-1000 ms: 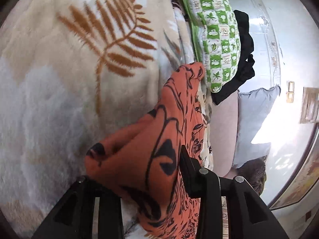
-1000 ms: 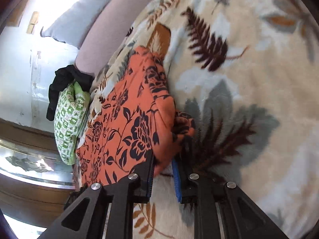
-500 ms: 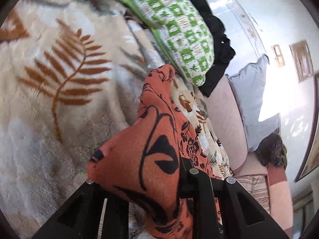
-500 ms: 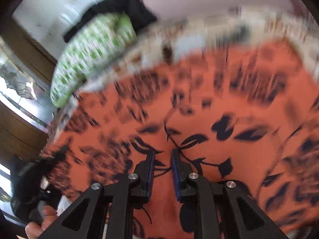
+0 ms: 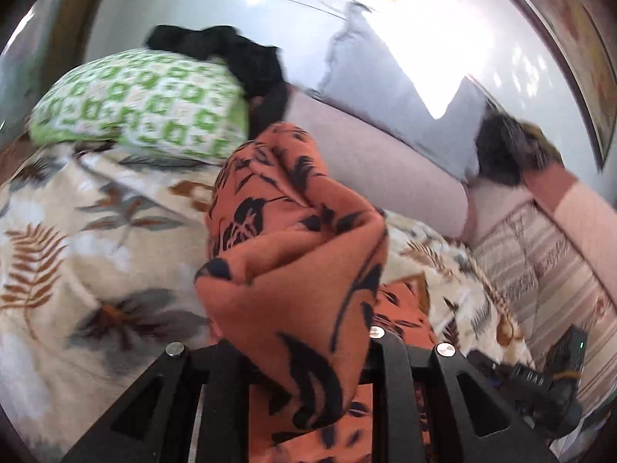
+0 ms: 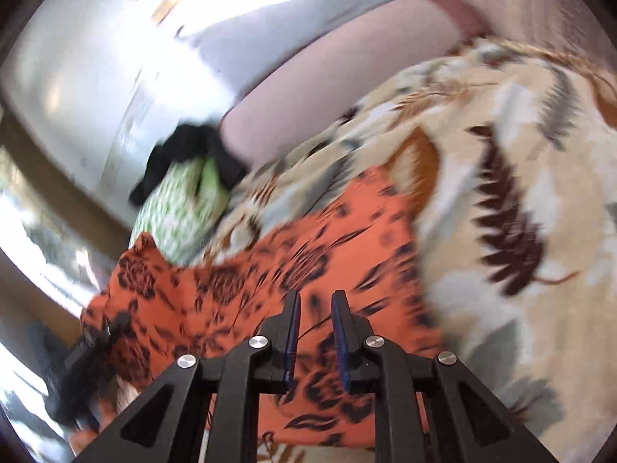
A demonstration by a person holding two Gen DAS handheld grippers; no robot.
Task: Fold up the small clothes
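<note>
An orange garment with a black flower print (image 5: 293, 270) hangs bunched in my left gripper (image 5: 297, 341), which is shut on it. The cloth covers both fingertips and is raised above the leaf-patterned blanket (image 5: 77, 231). In the right wrist view the same garment (image 6: 250, 289) stretches across the blanket (image 6: 520, 154), its far left corner held up. My right gripper (image 6: 317, 295) hovers over the cloth. Its blue pads (image 6: 295, 328) stand a narrow gap apart and are opening, and no cloth is pinched between them.
A green-and-white pillow (image 5: 146, 108) with a black garment (image 5: 239, 54) on it lies at the blanket's far end. A pink sofa back (image 5: 385, 162) and a grey cushion (image 5: 405, 96) run behind. A black device (image 5: 540, 378) sits low right on striped fabric.
My left gripper rolled upright and rose, carrying the bunched orange garment. My right gripper let go of the fold it pinched and now hangs over the spread cloth.
</note>
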